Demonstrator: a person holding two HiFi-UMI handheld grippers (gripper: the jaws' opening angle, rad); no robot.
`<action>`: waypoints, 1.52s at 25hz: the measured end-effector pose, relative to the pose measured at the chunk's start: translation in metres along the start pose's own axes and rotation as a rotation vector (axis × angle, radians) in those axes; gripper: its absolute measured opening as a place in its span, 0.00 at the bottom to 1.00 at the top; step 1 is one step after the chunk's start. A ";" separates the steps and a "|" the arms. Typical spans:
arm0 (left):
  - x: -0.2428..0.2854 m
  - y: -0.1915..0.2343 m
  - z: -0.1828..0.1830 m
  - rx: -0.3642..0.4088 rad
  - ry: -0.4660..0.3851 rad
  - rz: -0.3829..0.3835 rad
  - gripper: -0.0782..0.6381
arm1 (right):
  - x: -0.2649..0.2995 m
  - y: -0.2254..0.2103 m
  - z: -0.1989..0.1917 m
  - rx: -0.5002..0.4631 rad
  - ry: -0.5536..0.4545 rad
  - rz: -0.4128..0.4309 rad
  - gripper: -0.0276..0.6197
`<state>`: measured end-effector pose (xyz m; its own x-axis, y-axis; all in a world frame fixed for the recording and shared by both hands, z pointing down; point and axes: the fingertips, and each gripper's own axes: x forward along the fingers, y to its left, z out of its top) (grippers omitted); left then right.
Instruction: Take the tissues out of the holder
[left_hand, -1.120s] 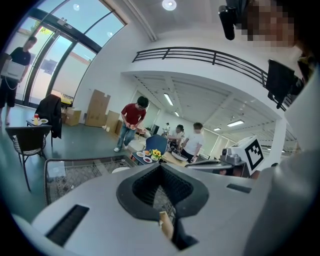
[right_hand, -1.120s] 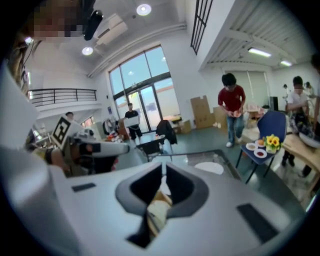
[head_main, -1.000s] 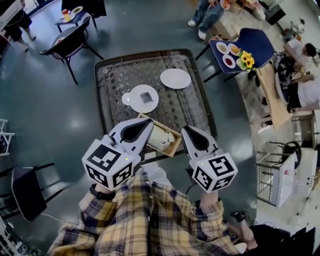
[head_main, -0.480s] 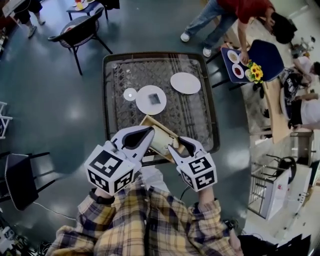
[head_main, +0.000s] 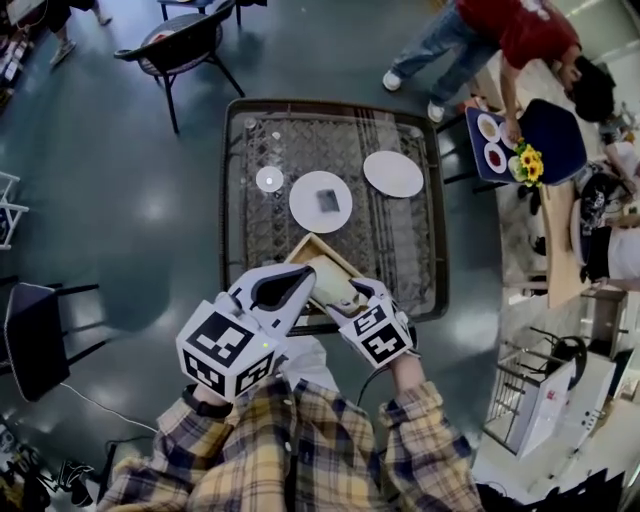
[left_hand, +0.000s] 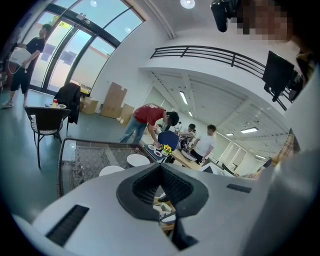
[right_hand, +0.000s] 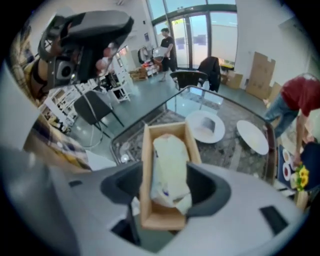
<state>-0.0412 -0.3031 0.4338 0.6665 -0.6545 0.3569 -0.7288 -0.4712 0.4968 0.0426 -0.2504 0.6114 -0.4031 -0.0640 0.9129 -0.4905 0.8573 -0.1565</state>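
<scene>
Glass table (head_main: 250, 200) bears a wooden holder (right_hand: 146, 165) of tissues (right_hand: 170, 167), both between the right gripper's (right_hand: 167, 192) wide, just-opening jaws. The left gripper (left_hand: 160, 169) hangs closed, empty.

Legible text: none. Marker cubes on left claw (head_main: 292, 288) and right claw (head_main: 350, 298) bear square black-and-white patterns only. Tissue pack (right_hand: 170, 167) has a small blue mark, too blurred to read.
</scene>
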 end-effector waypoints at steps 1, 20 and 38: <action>0.000 0.001 -0.001 -0.004 -0.001 0.004 0.13 | 0.005 0.000 -0.002 -0.010 0.012 0.004 0.44; -0.017 0.028 -0.023 -0.086 -0.018 0.060 0.13 | 0.074 -0.011 -0.037 0.013 0.227 0.010 0.42; -0.019 0.024 -0.014 -0.070 -0.040 0.054 0.13 | 0.092 -0.005 -0.044 0.016 0.247 0.056 0.22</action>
<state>-0.0694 -0.2940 0.4503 0.6187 -0.7015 0.3536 -0.7497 -0.3929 0.5325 0.0420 -0.2379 0.7125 -0.2302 0.1121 0.9667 -0.4853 0.8478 -0.2138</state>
